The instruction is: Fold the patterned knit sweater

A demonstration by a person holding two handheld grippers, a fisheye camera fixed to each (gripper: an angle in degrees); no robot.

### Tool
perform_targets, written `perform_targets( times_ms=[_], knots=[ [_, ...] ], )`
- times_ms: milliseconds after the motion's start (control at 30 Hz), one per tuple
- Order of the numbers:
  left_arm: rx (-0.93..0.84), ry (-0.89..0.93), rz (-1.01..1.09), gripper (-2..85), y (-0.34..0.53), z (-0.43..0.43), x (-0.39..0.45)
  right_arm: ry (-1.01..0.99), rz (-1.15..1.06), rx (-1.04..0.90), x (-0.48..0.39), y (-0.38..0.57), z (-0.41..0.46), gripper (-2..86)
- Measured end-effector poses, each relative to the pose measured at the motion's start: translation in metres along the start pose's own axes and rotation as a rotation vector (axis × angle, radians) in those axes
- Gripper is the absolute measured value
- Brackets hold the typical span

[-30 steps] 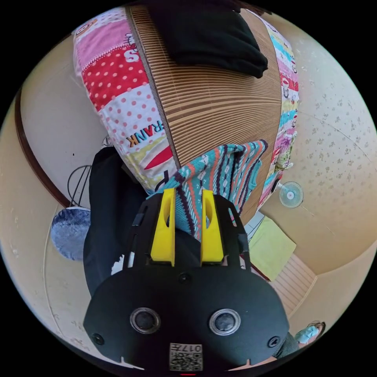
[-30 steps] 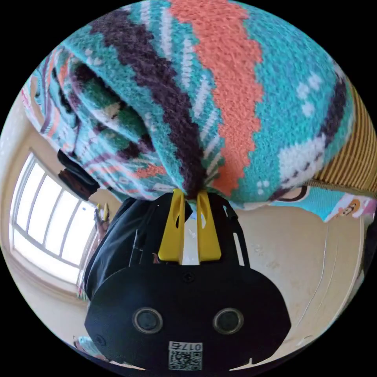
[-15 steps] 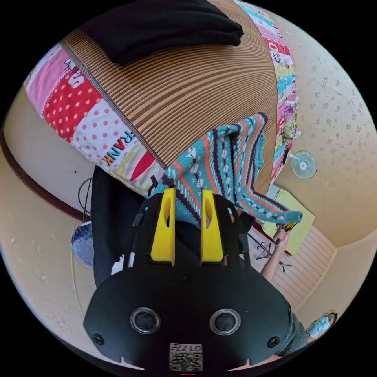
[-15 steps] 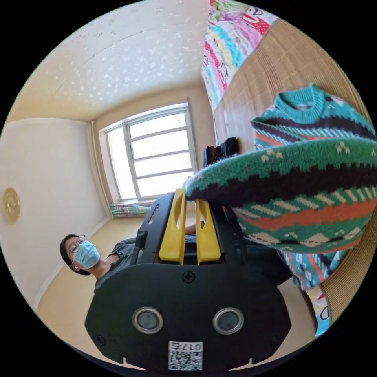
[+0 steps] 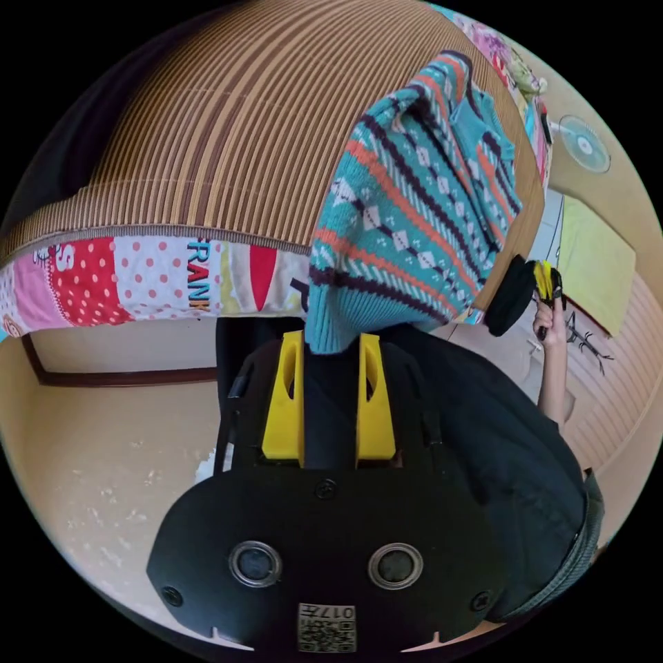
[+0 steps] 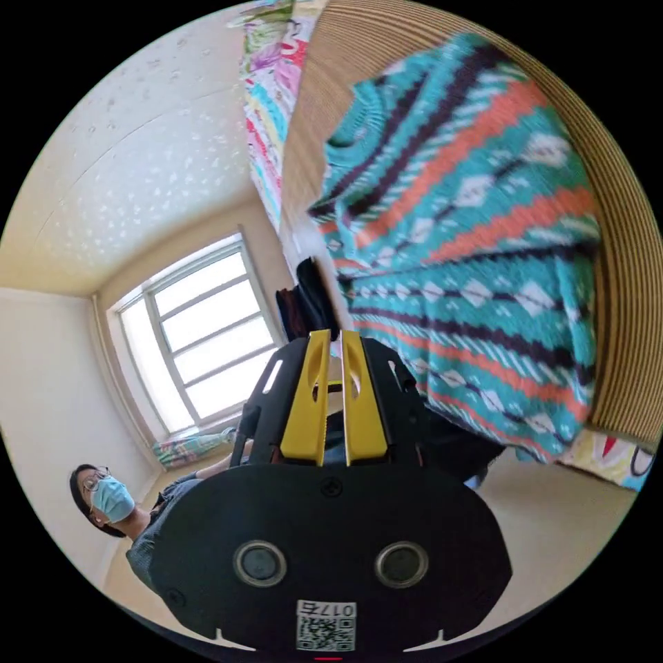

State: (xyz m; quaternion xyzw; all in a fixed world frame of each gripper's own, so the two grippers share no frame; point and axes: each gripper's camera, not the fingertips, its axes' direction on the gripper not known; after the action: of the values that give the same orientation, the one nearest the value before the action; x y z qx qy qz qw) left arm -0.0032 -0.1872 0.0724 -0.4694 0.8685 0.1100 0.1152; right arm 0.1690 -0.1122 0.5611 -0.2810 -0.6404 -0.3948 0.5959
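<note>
The teal knit sweater with orange, dark purple and white pattern bands (image 5: 414,200) lies on the brown striped woven mat (image 5: 228,131) that covers the bed. Its ribbed hem hangs over the edge of the mat, in front of the colourful patchwork bedding (image 5: 138,276) below that edge.

The left gripper (image 5: 330,342), with yellow jaws on a black body, is just under the hanging hem. Its jaws stand apart, and the hem edge sits between their tips; I cannot tell if they press on it.

In the right gripper view, the sweater (image 6: 469,248) is spread on the mat (image 6: 621,276), with its round neck toward the far edge. The right gripper (image 6: 330,338) is beside the sweater, near the mat edge. Its yellow jaws are almost together and hold nothing. In the left gripper view, a hand (image 5: 545,314) holds this gripper (image 5: 545,276) beside the far side of the sweater.
</note>
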Motion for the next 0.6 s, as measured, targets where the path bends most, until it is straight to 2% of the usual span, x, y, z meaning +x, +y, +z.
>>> perform_targets(
  times_ms=[67, 267, 367, 600],
  knots=[
    [-0.063, -0.026, 0.026, 12.5, -0.004, 0.0, -0.009, 0.063, 0.165, 0.073, 0.061, 0.054, -0.006, 4.3],
    [-0.145, -0.01, 0.04, 13.6, -0.022, -0.002, -0.029, 0.189, 0.454, 0.275, 0.137, 0.168, -0.005, 12.9],
    [-0.169, -0.017, 0.008, 13.9, -0.036, -0.001, -0.045, 0.24, 0.475, 0.269, 0.151, 0.181, 0.009, 17.5],
    [-0.212, 0.019, -0.049, 12.0, -0.067, 0.004, -0.087, 0.27, 0.387, 0.232, 0.175, 0.155, 0.04, 20.3]
  ],
)
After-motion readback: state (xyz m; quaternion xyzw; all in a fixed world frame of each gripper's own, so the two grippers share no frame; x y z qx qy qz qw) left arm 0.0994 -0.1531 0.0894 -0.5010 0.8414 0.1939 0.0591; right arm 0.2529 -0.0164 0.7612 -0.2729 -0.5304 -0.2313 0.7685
